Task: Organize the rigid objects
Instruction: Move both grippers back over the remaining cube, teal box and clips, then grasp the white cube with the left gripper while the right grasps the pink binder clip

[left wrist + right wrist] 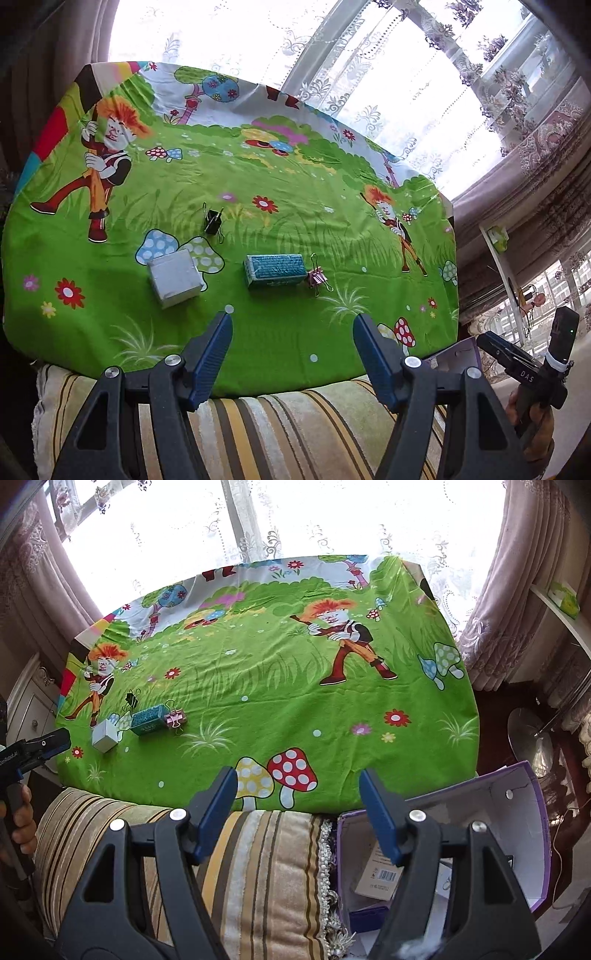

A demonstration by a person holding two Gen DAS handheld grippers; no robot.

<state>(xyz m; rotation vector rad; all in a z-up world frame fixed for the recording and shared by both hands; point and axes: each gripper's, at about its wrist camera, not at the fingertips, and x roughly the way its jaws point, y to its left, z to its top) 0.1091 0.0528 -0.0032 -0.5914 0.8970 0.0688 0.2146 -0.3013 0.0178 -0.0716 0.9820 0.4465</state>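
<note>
- My left gripper (291, 336) was wide open, and nothing was between its blue fingers (216, 354).
- It hung over the near edge of the tabletop (258, 362), which had a green cartoon cloth on it.
- My right gripper (298, 794) was open too, and it held nothing.
- One of its fingers (380, 819) was over a purple box (532, 830) that sat just beside the tabletop.
- The purple box was open, and a paper tag with a bar code (380, 877) lay inside it.
- A white box (173, 282) sat on the cloth, on a picture of spotted mushrooms.
- A blue-green box (275, 269) lay near the white one, a little apart from it.
- A pink clip (316, 278) lay right against one end of the blue-green box.
- A black clip (213, 221) stood farther back, apart from the boxes.
- A striped cushion (251, 867) was under both grippers, tucked against the near edge of the tabletop.
- In the left view, I could see my right hand (532, 424) at the side holding the handle of the other gripper.
- Lacy curtains (369, 74) hung at the bright window behind the tabletop.
</note>
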